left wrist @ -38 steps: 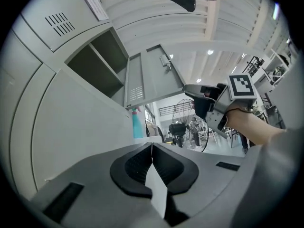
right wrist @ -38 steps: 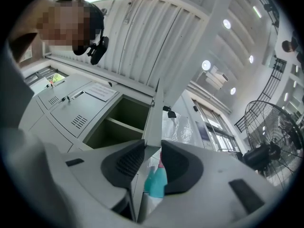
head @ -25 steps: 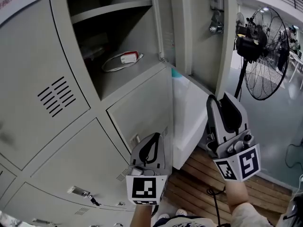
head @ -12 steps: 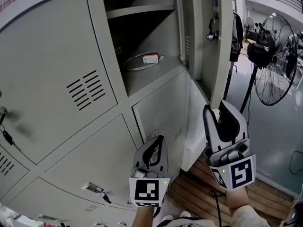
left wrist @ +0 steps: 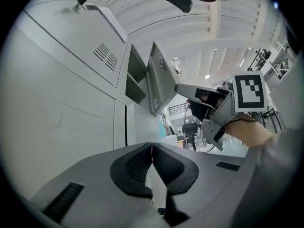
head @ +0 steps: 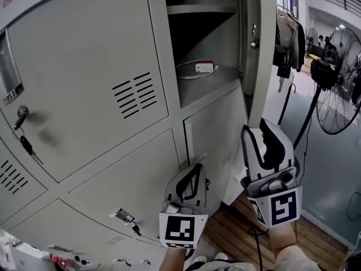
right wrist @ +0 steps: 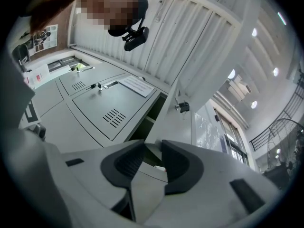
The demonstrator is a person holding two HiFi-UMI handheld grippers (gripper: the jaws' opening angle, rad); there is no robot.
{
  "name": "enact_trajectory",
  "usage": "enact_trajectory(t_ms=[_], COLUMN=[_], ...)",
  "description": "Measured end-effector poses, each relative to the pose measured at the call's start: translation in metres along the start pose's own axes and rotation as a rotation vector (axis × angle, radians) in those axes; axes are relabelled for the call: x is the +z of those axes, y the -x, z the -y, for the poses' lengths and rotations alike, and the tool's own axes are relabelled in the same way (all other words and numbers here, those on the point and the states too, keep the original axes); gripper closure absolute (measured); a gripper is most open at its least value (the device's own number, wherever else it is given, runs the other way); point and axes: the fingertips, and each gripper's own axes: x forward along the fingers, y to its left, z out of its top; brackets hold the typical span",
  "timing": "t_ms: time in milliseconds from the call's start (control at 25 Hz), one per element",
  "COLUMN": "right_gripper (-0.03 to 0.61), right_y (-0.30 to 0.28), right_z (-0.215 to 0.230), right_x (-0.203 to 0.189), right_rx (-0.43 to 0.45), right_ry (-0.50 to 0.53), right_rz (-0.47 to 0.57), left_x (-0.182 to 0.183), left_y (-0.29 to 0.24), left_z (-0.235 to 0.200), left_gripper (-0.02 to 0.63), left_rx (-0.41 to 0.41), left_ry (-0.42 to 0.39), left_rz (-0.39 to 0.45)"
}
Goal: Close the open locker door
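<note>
Two grippers are raised in front of a bank of grey lockers. Your left gripper (head: 194, 171) has its jaws pressed together, the pad tips meeting with nothing caught between them. Straight ahead of them is a closed lower locker door (head: 217, 131), near, though contact cannot be made out. Your right gripper (head: 258, 130) has its jaws spread a little, and they have just been opening. Nothing sits between them.

The open locker door (head: 260, 66) stands above and just beyond your right jaws, apart from them. It is seen almost edge-on, swung out from the upper compartment (head: 208, 38), with its latch (head: 255, 37) on the inner face. That compartment lies above your left jaws and holds a shelf. On its floor is a coiled white cable with a red-labelled block (head: 202, 68).

Farther left of your left jaws is a closed door with vent slots (head: 135, 95) and a key in its lock (head: 20, 117). Right of your right jaws, well apart, stands a pedestal fan (head: 338, 78). Wooden floor slats (head: 237, 224) lie below both grippers.
</note>
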Motion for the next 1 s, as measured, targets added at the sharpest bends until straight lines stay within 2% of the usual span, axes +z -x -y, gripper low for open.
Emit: enact_trajectory(t_ms=[720,1000], right_gripper=[0.479,0.488], right_y=[-0.031,-0.043], right_z=[-0.039,-0.049], right_x=[-0.007,-0.011], right_rx=[0.123,0.145], right_ry=[-0.111,-0.130], right_rz=[0.023,0.027], left_x=[0.000,0.002], left_y=[0.024,0.029], left_z=[-0.027,-0.032], left_gripper=[0.606,0.606], left_rx=[0.091,0.107], left_ry=[-0.009,-0.012], left_rz=[-0.018,-0.019])
